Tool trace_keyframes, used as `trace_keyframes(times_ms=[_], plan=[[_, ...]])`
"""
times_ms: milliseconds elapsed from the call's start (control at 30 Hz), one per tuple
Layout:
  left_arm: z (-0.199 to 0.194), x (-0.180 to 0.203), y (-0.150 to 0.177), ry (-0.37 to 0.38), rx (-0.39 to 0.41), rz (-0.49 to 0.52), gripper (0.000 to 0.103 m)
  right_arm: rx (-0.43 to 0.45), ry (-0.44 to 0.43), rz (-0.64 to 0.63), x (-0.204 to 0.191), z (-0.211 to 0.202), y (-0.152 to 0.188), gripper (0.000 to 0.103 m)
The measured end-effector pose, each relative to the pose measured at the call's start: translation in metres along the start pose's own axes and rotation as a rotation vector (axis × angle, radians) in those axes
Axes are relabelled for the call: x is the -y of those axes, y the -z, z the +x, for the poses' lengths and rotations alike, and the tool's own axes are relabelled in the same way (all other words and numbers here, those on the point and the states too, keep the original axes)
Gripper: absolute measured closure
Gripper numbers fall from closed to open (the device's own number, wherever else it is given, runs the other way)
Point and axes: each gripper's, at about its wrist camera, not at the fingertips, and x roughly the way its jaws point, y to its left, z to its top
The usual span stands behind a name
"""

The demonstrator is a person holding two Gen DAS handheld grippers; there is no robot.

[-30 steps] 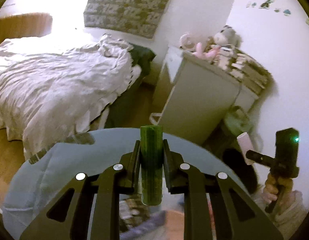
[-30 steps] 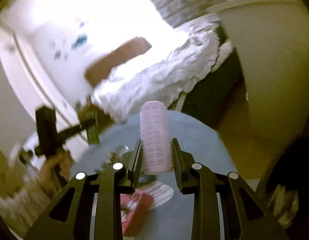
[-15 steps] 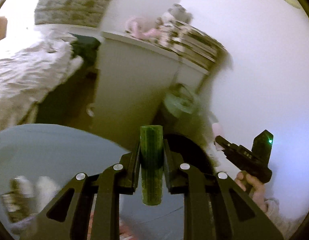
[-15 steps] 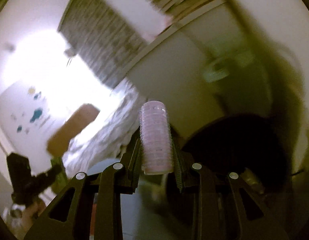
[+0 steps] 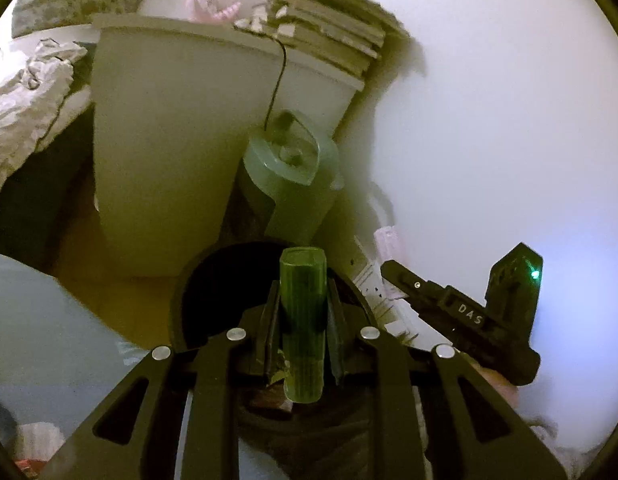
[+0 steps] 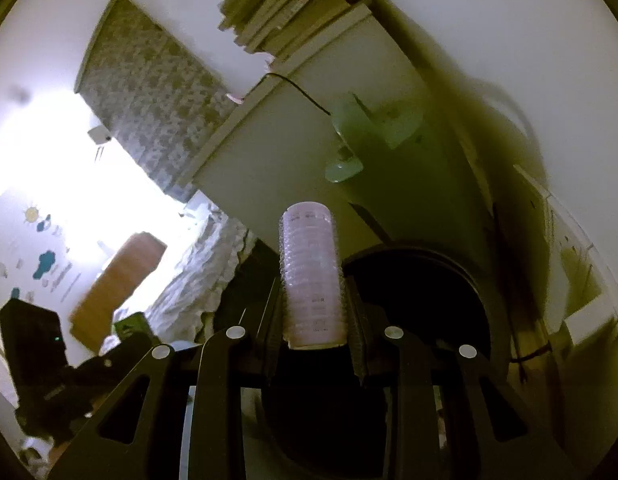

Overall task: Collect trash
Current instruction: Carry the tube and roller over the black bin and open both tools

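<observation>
My left gripper is shut on a green cylinder, a ribbed roller-like tube, held above the dark round opening of a black bin. My right gripper is shut on a pink ribbed cylinder, held just left of the same black bin. The right gripper also shows in the left wrist view at the right, with the pink cylinder at its tip. The left gripper body shows at lower left in the right wrist view.
A white cabinet with stacked books stands behind the bin. A pale green jug-like container leans beside it. A bed with white sheets is at left. A grey round table is at lower left. White wall at right.
Both grippers have swung away from the table and bed toward the cabinet, and now hang at the black bin. Each still holds its cylinder.
</observation>
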Motion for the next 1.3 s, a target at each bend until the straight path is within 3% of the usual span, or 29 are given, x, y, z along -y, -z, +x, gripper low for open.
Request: trace_keyframes(times_ms=[367,967,1100,1133,1167,1200,1233,1300], plan=[[0.04,0.003,0.01,-0.009,-0.074,-0.014,0.082,-0.064,0.023,0.014,0.014,0.01,0.001,0.074],[0.056,0.004,0.015,-0.029,-0.109,-0.001,0.082,-0.088,0.026,0.024,0.013,0.015,0.005,0.074],[0.056,0.005,0.013,-0.047,-0.105,-0.005,0.075,-0.089,0.029,0.047,0.016,0.016,0.003,0.072],[0.056,0.005,0.013,-0.044,-0.103,-0.006,0.066,-0.087,0.029,0.051,0.017,0.016,0.003,0.071],[0.054,0.005,0.013,-0.047,-0.098,-0.005,0.06,-0.084,0.029,0.054,0.018,0.015,0.003,0.063],[0.053,0.005,0.013,-0.051,-0.091,-0.004,0.046,-0.077,0.031,0.061,0.018,0.014,0.003,0.049],[0.05,0.005,0.013,-0.054,-0.08,-0.005,0.038,-0.069,0.034,0.067,0.019,0.013,0.003,0.044],[0.044,0.005,0.012,-0.057,-0.06,-0.007,0.036,-0.051,0.033,0.08,0.021,0.01,0.003,0.04]])
